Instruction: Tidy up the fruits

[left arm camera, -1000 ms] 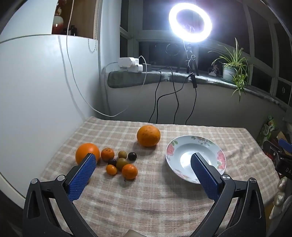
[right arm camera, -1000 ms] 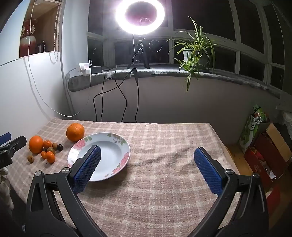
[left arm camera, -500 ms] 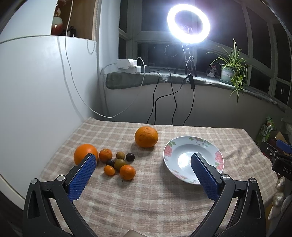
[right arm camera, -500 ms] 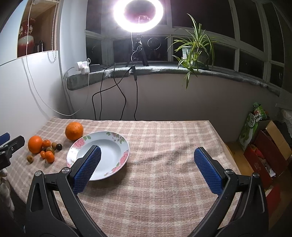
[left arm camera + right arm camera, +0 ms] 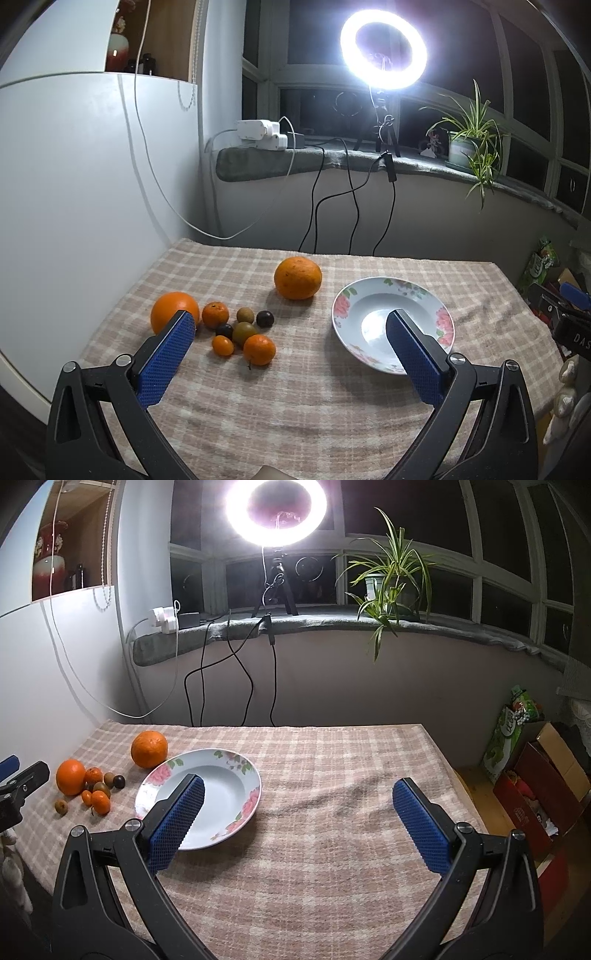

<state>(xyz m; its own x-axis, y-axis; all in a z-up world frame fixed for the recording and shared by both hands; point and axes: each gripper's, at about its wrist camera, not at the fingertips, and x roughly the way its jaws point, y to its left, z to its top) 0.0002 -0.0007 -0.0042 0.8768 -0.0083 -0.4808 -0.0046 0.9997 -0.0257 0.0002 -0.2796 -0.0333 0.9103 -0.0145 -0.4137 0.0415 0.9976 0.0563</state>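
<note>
Mia: Both grippers have backed away a tiny bit since a second ago, so the fruits look smaller and sit higher in the left camera view. Nothing on the desk has moved.

Tom: Where are the fruits?

Mia: They lie on the checked beige cloth (image 5: 295, 398) that covers the desk. A big bumpy orange (image 5: 297, 277) sits alone at the back. A smooth round orange (image 5: 173, 309) sits to the left, and a bunch of little orange, brown and dark fruits (image 5: 240, 332) is right beside it.

Tom: And the dish?

Mia: The white flowered plate (image 5: 436, 306) is to the right of the fruits, with nothing in it.

Tom: Are the fingers holding anything?

Mia: No. The left gripper (image 5: 291, 350) has its blue fingers spread wide, with nothing between them. The right gripper (image 5: 295, 812) is spread wide too.

Tom: Which one is closer to the fruits?

Mia: The left one, I think. The little bunch lies just ahead, nearer its left finger. The right gripper faces the plate and bare cloth, well apart from the fruits.
</note>
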